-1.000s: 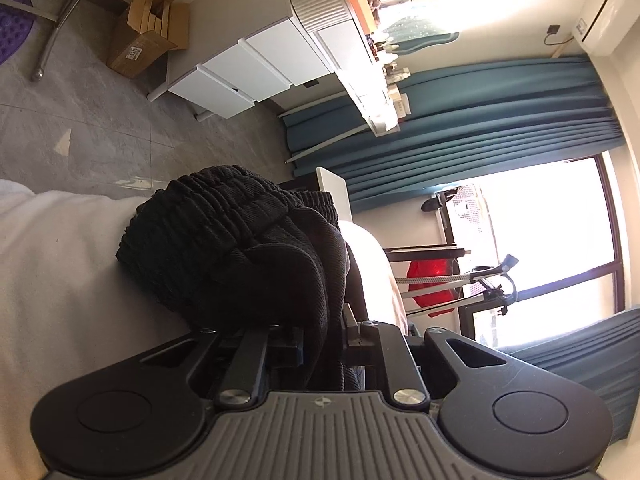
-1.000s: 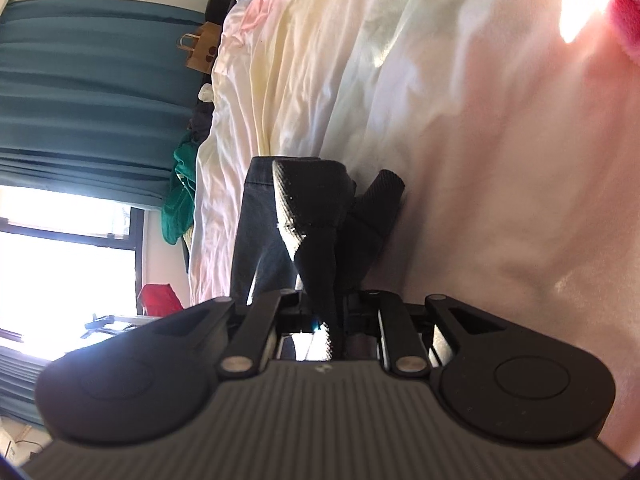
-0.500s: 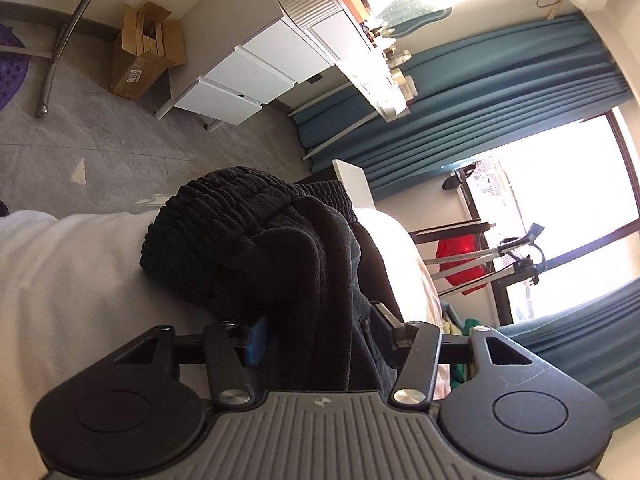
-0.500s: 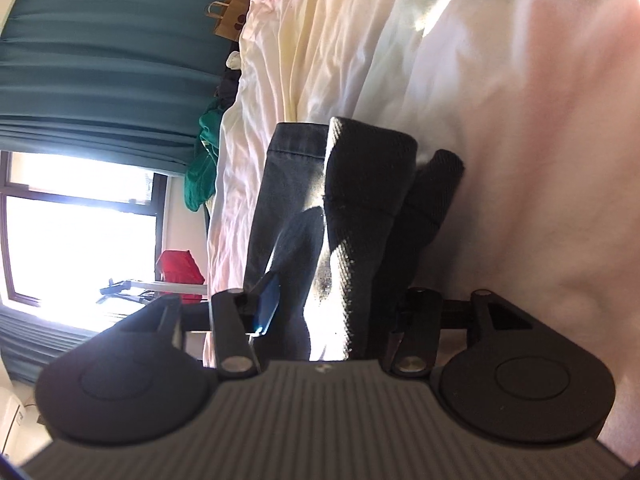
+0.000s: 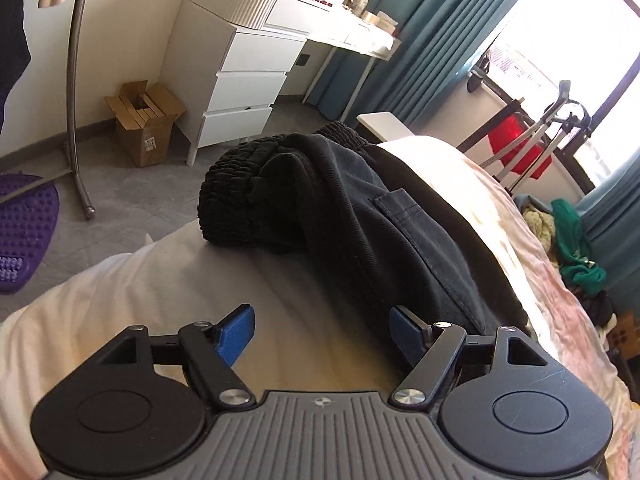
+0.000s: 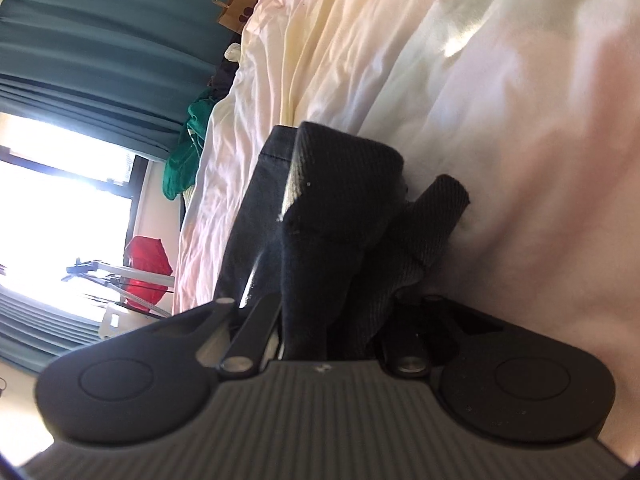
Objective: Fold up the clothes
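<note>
Black trousers (image 5: 336,208) lie on the pale bed sheet (image 5: 168,288), the elastic waistband bunched at the far left near the bed's edge. My left gripper (image 5: 326,330) is open and empty, its blue pads (image 5: 236,330) spread just short of the cloth. In the right wrist view the trouser leg ends (image 6: 340,208) lie folded on the sheet (image 6: 500,100). My right gripper (image 6: 332,332) has its jaws spread with cloth lying between them; the fingertips are hidden by the fabric.
A white drawer unit (image 5: 244,92) and desk, a cardboard box (image 5: 144,124) and a metal rack pole (image 5: 74,92) stand beyond the bed. Teal curtains (image 5: 420,40), a window and a pile of clothes (image 5: 568,240) lie to the right. A paper bag (image 6: 236,4) stands past the bed.
Both grippers opened and let go of the trousers. The left gripper pulled back and tilted level, leaving the cloth on the bed. The right gripper stays close over the leg ends.
</note>
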Demonstrator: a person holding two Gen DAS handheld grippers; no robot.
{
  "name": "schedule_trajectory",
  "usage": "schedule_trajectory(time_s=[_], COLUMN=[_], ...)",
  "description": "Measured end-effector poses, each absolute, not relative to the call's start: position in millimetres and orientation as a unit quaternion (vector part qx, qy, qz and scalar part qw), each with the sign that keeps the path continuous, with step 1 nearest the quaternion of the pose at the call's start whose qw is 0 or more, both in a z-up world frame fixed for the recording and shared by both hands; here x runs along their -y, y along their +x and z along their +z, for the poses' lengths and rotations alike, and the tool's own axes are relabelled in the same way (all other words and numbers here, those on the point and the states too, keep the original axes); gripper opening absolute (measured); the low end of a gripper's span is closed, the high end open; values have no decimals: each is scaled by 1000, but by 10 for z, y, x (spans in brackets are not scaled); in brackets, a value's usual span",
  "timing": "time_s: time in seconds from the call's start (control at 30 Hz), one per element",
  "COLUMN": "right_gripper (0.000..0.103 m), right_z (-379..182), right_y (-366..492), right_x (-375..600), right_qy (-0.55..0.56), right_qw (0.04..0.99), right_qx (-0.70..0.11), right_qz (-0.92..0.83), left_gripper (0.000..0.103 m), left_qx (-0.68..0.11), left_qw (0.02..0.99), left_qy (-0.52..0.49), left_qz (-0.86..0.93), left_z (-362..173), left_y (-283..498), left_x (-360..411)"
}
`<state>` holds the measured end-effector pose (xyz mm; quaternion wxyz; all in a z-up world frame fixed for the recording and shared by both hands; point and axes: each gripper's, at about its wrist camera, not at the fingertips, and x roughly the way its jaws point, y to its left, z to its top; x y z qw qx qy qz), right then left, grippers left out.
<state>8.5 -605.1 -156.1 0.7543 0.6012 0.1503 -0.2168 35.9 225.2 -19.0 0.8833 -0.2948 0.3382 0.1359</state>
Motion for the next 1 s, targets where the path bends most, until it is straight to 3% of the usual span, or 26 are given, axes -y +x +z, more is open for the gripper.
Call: schedule_trajectory(time_s=[0.23,0.43,0.6,0.8,1.0], right_gripper=[9,9,9,9,9], right_z=[-1333,-1343,-1411,-1434,-1434], right_y=[43,28,-20,-88,-85], right_x=[5994,5995,6023,6015,5998], right_qy=[582,574,579,578,570], right_qw=[775,777,775,776,781], right_qx=[-111,-123,-126,-123,-128], right_qz=[-220,-226,-219,-219,-223], left_gripper=[76,76,76,76,76], left_qx=[-294,-250,-241,-246,-264], left_qw=[921,950,965,969,960], left_qy=[-203,-90,-56,-19,43], left_qz=[155,162,91,17,-77], left_z=[61,248,288,187,-270], left_y=[299,350,495,809,1146], left_x=[-1914,-1541,-1194,-571,313])
